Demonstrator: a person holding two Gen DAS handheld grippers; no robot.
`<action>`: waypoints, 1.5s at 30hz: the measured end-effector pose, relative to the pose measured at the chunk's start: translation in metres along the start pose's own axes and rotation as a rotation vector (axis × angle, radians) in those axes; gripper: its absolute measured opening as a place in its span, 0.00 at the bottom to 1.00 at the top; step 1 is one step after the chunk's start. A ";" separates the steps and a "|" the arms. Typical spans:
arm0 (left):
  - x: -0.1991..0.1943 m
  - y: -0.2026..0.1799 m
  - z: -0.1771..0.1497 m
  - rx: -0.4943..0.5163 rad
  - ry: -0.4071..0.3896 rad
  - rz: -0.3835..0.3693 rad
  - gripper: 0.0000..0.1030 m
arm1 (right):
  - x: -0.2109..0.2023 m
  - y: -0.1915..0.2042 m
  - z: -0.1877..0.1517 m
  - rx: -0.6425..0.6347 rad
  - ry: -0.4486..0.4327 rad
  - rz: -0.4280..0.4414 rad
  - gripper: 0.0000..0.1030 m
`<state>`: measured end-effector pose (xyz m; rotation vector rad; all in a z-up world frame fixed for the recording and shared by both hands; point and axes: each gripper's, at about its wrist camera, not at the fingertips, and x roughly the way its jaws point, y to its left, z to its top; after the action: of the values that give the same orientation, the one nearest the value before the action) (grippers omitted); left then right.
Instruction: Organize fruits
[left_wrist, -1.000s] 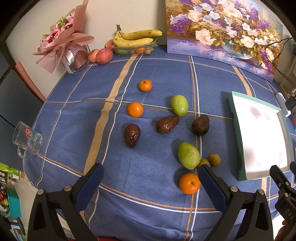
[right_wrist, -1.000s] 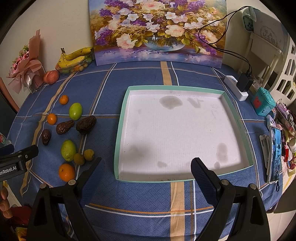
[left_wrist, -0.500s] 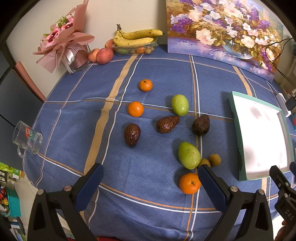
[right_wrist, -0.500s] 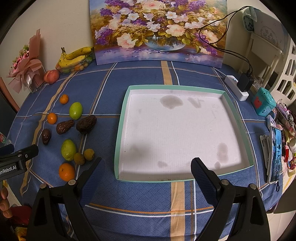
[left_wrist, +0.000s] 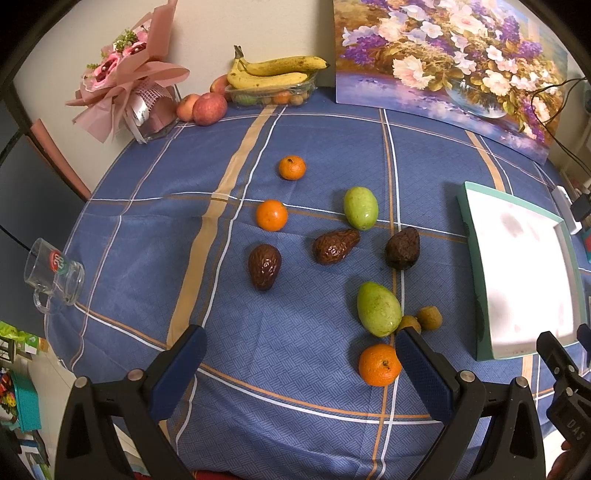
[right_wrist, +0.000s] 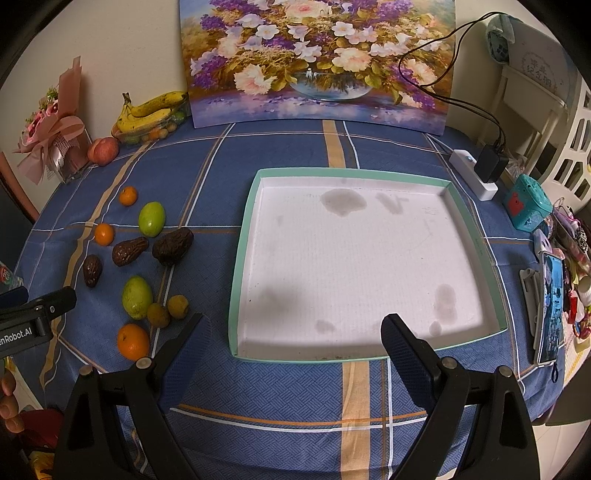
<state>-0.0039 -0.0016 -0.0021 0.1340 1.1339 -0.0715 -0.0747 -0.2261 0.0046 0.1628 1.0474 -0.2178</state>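
Loose fruit lies on the blue checked tablecloth: three oranges, the nearest (left_wrist: 379, 364) by my left gripper's right finger, two green mangoes (left_wrist: 378, 308) (left_wrist: 361, 208), three dark brown avocados (left_wrist: 264, 266) (left_wrist: 335, 246) (left_wrist: 402, 248) and two small brown fruits (left_wrist: 429, 318). A white tray with a green rim (right_wrist: 476, 236) stands empty to their right. My left gripper (left_wrist: 298, 350) is open and empty, above the table's near edge before the fruit. My right gripper (right_wrist: 295, 336) is open and empty, at the tray's near rim.
Bananas on a plastic box (left_wrist: 275, 79), apples (left_wrist: 208, 109) and a pink bouquet (left_wrist: 127, 86) stand along the back wall beside a flower painting (right_wrist: 317, 62). A glass mug (left_wrist: 53, 273) sits at the left edge. A power strip (right_wrist: 474, 177), phone (right_wrist: 552, 306) and clutter line the right edge.
The left wrist view has crept slightly forward and left, so the tray sits a little further right. The right gripper has barely moved. Both stay open.
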 end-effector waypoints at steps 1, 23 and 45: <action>0.000 0.001 0.000 -0.003 0.002 -0.001 1.00 | 0.000 0.000 0.000 -0.001 0.000 0.000 0.91; 0.017 0.037 0.045 -0.175 -0.082 -0.075 1.00 | 0.011 0.022 0.028 -0.040 -0.035 0.074 0.91; 0.052 0.088 0.074 -0.318 0.016 -0.068 0.99 | 0.055 0.082 0.092 -0.119 0.002 0.222 0.73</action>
<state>0.0954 0.0755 -0.0118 -0.1876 1.1517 0.0498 0.0495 -0.1740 0.0044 0.1706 1.0329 0.0459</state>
